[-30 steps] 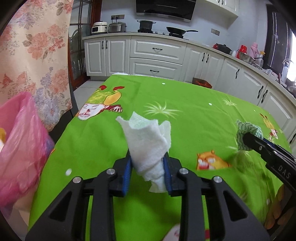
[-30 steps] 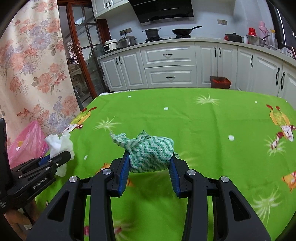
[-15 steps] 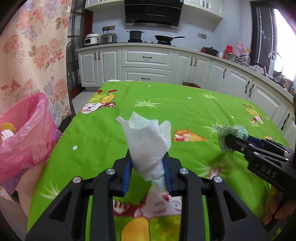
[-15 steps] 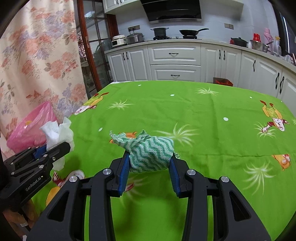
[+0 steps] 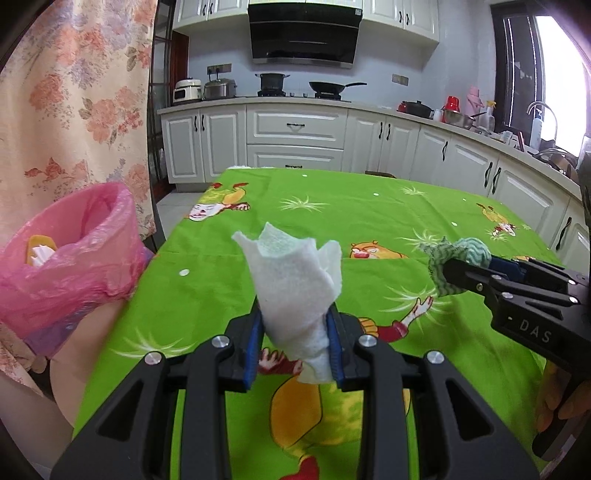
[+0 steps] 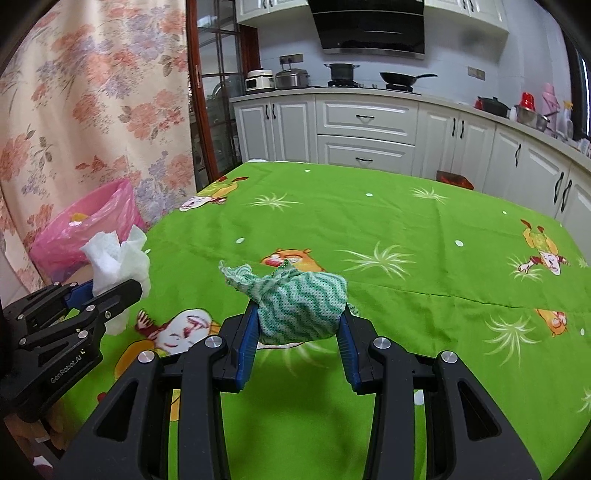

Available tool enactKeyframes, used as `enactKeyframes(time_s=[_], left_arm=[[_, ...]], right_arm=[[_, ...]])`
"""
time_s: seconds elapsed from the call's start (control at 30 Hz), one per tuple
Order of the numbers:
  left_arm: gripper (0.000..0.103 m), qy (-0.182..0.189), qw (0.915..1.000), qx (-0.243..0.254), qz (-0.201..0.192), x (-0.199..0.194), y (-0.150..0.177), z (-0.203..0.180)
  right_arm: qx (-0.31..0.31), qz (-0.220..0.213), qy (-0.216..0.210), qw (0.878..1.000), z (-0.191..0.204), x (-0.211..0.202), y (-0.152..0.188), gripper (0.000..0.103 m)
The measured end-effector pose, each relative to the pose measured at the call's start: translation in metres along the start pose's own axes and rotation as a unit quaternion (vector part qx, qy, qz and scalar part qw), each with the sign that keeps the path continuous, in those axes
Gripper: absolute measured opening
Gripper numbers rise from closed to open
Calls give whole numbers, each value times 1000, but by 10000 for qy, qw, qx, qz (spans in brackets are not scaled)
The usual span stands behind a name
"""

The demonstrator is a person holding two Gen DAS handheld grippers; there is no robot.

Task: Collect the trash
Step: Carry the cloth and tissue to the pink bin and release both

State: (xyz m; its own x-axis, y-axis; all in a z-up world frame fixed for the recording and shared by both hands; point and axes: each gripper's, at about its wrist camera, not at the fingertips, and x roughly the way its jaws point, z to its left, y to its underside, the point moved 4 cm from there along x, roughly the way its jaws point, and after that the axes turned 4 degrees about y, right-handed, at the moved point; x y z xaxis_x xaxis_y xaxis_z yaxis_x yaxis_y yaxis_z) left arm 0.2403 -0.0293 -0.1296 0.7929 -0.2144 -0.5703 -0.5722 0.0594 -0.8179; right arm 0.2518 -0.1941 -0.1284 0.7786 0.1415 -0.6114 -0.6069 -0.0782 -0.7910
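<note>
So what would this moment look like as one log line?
left gripper: holds white tissue | right gripper: holds green cloth | pink bin bag: left, open

The white tissue (image 5: 295,288) looks soft and papery. The green rag (image 6: 299,306) is woven cloth. The pink bag (image 5: 70,266) is thin, shiny plastic.

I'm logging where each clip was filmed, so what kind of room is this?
Most likely a home kitchen: white panelled cabinets run along the walls, a black frying pan sits on the stove under a black range hood, and a table with a green cartoon-print tablecloth fills the foreground.
</note>
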Motion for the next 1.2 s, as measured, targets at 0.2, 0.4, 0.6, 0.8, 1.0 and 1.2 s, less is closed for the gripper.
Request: enactKeyframes(time_s=[0.2, 0.4, 0.6, 0.8, 1.0, 1.2], left_arm=[[30, -72, 9995, 159, -249, -27, 3, 3], [30, -150, 9982, 241, -530, -55, -1, 15], [30, -286, 9970, 159, -704, -78, -4, 34], [30, -494, 9952, 52, -843, -92, -14, 65], [33, -758, 9924, -118, -963, -104, -28, 101], [34, -1185, 9858, -359, -1132, -116, -47, 152]], right_arm=[[-258, -48, -78, 9996, 21, -11, -1, 38], [-453, -52, -299, 9985, 44, -19, -3, 38], [-689, -74, -583, 9959, 71, -25, -9, 38], [-874, -140, -851, 9924, 99, -22, -29, 38], [-1157, -336, -1280, 9844, 140, -19, -57, 38], [-1316, -538, -1697, 9752, 179, -11, -89, 38]])
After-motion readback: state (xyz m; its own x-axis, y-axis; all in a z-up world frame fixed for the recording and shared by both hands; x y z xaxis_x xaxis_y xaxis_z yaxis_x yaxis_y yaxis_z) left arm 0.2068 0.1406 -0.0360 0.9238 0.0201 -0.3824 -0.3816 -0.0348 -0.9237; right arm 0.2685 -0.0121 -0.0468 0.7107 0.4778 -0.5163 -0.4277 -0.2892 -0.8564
